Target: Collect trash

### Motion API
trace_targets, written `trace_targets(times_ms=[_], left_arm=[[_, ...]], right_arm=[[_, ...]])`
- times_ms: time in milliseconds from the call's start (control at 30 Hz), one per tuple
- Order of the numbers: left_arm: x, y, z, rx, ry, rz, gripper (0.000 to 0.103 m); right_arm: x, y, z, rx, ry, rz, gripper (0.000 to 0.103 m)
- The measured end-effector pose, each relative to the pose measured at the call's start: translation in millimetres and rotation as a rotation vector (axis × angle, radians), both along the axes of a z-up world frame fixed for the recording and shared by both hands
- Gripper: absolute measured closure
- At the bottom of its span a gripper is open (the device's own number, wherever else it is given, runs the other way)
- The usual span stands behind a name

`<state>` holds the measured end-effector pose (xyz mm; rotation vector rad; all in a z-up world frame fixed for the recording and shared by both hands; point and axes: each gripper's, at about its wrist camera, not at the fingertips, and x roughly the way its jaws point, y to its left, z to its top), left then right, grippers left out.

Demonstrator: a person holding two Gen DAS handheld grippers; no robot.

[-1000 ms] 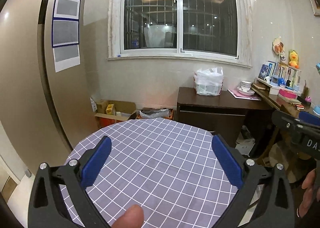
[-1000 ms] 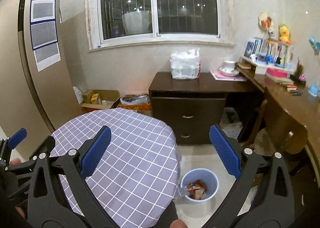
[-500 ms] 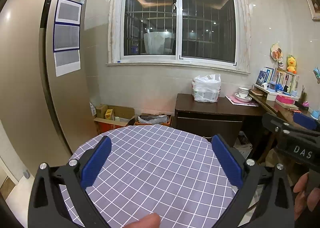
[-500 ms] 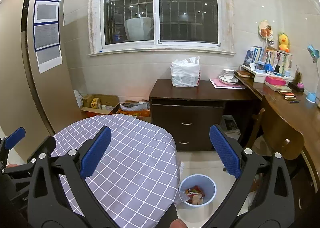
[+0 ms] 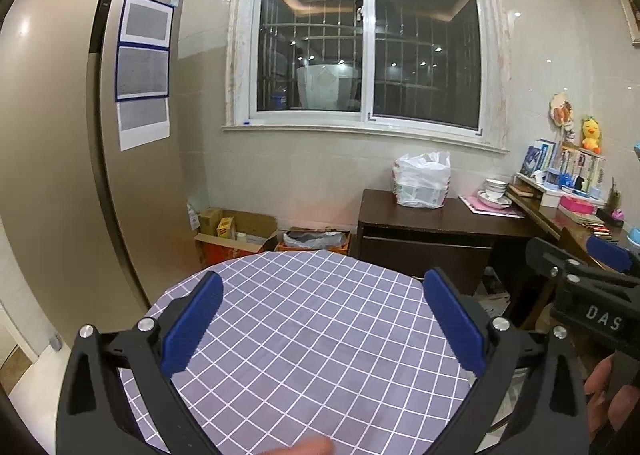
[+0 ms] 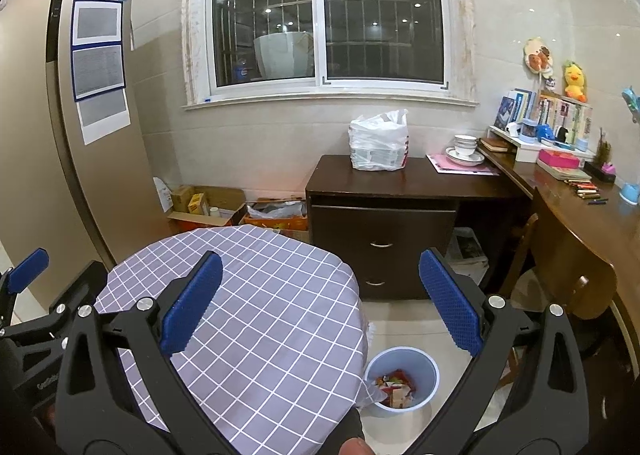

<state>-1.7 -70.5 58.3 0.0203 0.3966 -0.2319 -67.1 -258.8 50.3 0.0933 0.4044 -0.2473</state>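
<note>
- Trash (image 6: 394,385) sits in the pale blue bin (image 6: 401,355) on the floor, just beside the right edge of the round table (image 6: 256,295); you can see coloured wrappers heaped at its bottom.
- Tabletop check: the grey checked cloth (image 5: 316,319) shows no litter in either wrist view, from the far edge to the near edge, so nothing on it looks left for you to pick up.
- Your left gripper (image 5: 320,323) hangs over the middle of the table with its blue pads spread wide and nothing between them.
- Your right gripper (image 6: 320,311) is over the table's right edge, pads likewise wide apart and holding nothing; the bin lies below and between its fingers.
- Judgement: the collecting looks done or very nearly so, since the only loose trash you can see is already inside the bin.
- What may remain: the floor under the table and behind you is hidden, so you cannot rule out a stray piece there. The white plastic bag (image 6: 378,141) on the dark cabinet (image 6: 384,215) and the cardboard boxes (image 6: 208,207) by the wall look like stored goods, not litter, though you cannot tell for certain.
</note>
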Motion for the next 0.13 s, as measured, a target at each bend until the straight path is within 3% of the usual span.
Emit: trace_targets(times_ms=[133], left_arm=[[3.7,4.9,0.8,-0.009,0.009,0.019,0.004]], right_arm=[[2.4,2.5,-0.4,-0.002,0.003,0.008,0.006]])
